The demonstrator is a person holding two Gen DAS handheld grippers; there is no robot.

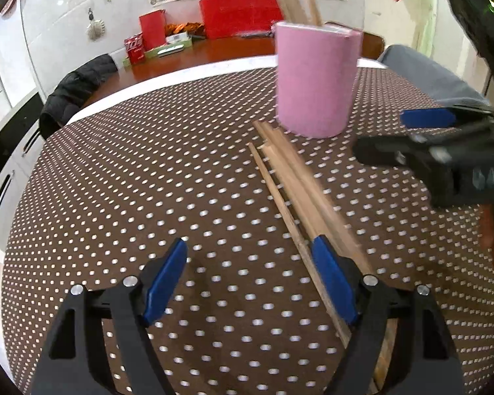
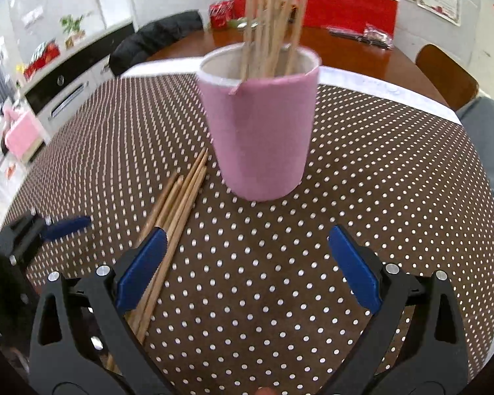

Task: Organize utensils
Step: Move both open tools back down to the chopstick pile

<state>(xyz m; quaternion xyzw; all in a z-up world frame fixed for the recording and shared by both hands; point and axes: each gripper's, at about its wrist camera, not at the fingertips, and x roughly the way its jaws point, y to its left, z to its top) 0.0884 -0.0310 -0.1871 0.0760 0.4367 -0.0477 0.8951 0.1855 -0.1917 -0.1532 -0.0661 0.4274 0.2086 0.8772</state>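
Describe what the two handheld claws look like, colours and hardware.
Both match. The left claw and right claw each have black plastic arms with triangular cut-outs, silver round pivot bolts, and two flat blue rubber-like pads. Seen from the left camera, the right claw's black body carries blurred pale lettering.

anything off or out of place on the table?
Yes. A bundle of wooden chopsticks lies loose on the polka-dot tablecloth beside the pink cup, while others stand inside it. The cup's rim has a small peeling tab.
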